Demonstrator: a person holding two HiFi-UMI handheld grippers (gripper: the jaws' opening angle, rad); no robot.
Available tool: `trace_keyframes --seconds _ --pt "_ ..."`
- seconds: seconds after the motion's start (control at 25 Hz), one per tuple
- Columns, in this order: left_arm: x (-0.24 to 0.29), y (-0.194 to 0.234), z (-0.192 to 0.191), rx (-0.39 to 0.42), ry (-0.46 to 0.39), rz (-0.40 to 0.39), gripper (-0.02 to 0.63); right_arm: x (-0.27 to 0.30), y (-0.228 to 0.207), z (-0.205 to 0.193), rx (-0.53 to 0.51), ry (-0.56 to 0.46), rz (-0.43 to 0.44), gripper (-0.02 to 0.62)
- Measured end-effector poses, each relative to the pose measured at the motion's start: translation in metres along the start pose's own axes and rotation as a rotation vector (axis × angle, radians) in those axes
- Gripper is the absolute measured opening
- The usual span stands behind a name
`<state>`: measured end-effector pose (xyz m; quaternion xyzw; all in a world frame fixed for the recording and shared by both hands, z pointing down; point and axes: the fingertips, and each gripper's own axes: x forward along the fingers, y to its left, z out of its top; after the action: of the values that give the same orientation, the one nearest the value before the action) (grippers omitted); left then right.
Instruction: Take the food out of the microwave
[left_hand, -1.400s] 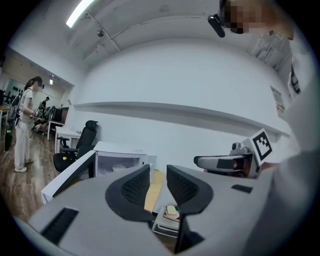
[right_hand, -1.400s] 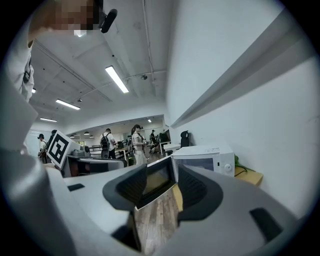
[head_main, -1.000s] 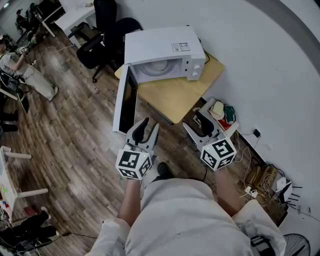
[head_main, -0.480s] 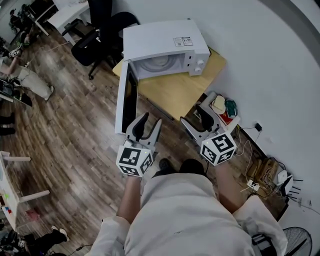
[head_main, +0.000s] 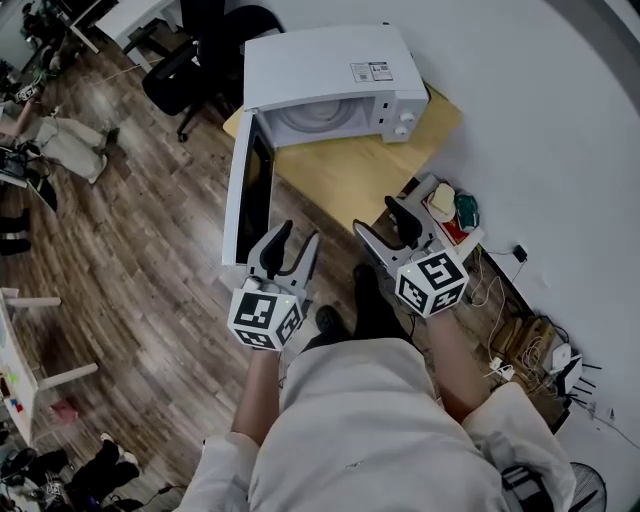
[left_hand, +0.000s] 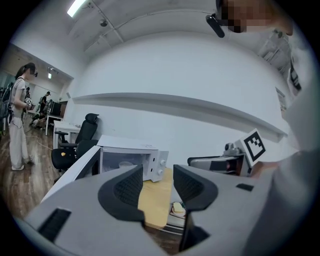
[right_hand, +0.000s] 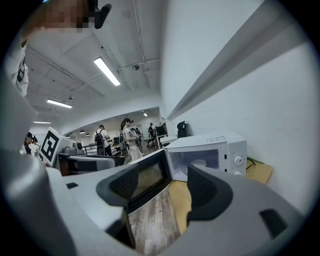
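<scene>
A white microwave (head_main: 320, 70) stands on a wooden table (head_main: 370, 175) against the wall, its door (head_main: 245, 200) swung wide open to the left. Inside rests a pale plate or bowl (head_main: 312, 118); what lies on it is too small to tell. My left gripper (head_main: 298, 236) hovers short of the table near the door's lower edge, its jaws opening with nothing between them. My right gripper (head_main: 378, 220) is beside it at the table's near corner, open and empty. Both gripper views look along the jaws at the microwave (left_hand: 131, 161) (right_hand: 210, 155) and its lit cavity.
A low shelf (head_main: 445, 205) with small items stands by the wall, right of the table. Black office chairs (head_main: 190, 50) are behind the microwave. Cables and a power strip (head_main: 520, 340) lie on the floor at the right. A person (head_main: 60, 135) stands far left.
Both grippers have come slightly forward toward the table and microwave. Their jaws stand wider apart than a second ago.
</scene>
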<state>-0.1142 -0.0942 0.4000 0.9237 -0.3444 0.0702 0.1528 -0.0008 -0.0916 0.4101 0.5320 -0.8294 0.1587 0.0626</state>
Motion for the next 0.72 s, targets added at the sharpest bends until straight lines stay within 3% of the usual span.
trace_keyframes --seconds 0.72 --pt "0.084 0.03 0.024 -0.053 -0.021 0.19 0.172 0.122 -0.104 -0.015 0.146 0.072 0.113 0.284"
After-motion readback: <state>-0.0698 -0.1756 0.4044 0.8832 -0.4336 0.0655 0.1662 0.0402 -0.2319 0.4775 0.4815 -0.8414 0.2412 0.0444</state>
